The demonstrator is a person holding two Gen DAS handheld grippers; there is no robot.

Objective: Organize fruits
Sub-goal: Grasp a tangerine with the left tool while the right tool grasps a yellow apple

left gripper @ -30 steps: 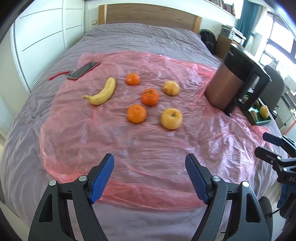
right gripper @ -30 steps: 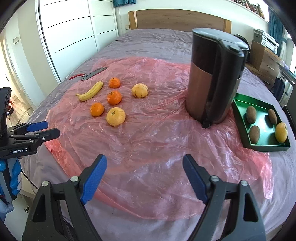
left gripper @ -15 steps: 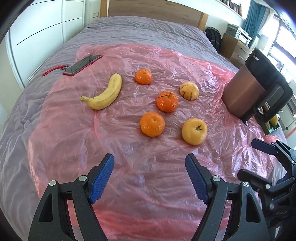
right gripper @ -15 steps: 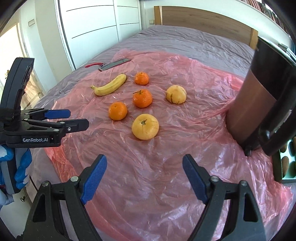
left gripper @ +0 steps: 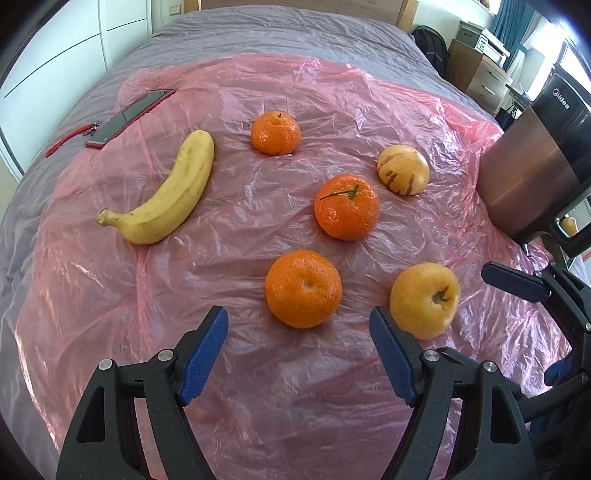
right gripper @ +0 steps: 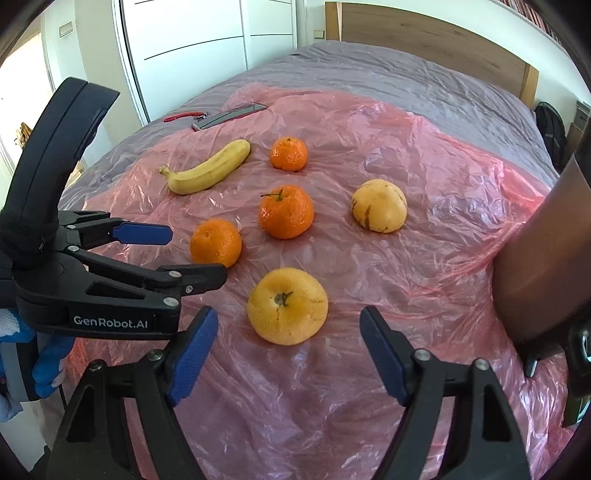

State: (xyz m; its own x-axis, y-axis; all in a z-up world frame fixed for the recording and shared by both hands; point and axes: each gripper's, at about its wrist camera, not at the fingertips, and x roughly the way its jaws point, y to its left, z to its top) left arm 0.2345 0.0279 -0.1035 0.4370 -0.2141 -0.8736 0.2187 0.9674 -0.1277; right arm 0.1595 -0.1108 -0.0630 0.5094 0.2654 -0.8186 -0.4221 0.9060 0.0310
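Observation:
Fruit lies on a pink plastic sheet (left gripper: 295, 387) on the bed: a banana (left gripper: 166, 192), three mandarins, a striped yellow fruit (left gripper: 403, 169) and a yellow apple (left gripper: 424, 300). My left gripper (left gripper: 299, 347) is open and empty, just short of the nearest mandarin (left gripper: 303, 288). My right gripper (right gripper: 288, 350) is open and empty, its jaws on either side of the near edge of the apple (right gripper: 287, 311) without touching it. The left gripper also shows in the right wrist view (right gripper: 181, 254), beside the nearest mandarin (right gripper: 216, 242).
A copper and black appliance (left gripper: 532, 166) stands at the sheet's right edge, close to the right gripper (right gripper: 539, 258). A phone with a red strap (left gripper: 129, 116) lies at the far left. White wardrobe doors (right gripper: 207, 40) and a wooden headboard (right gripper: 424, 33) lie beyond.
Both grippers have moved forward and down toward the fruit. The left has closed in on the nearest mandarin, the right on the apple. Both stay open.

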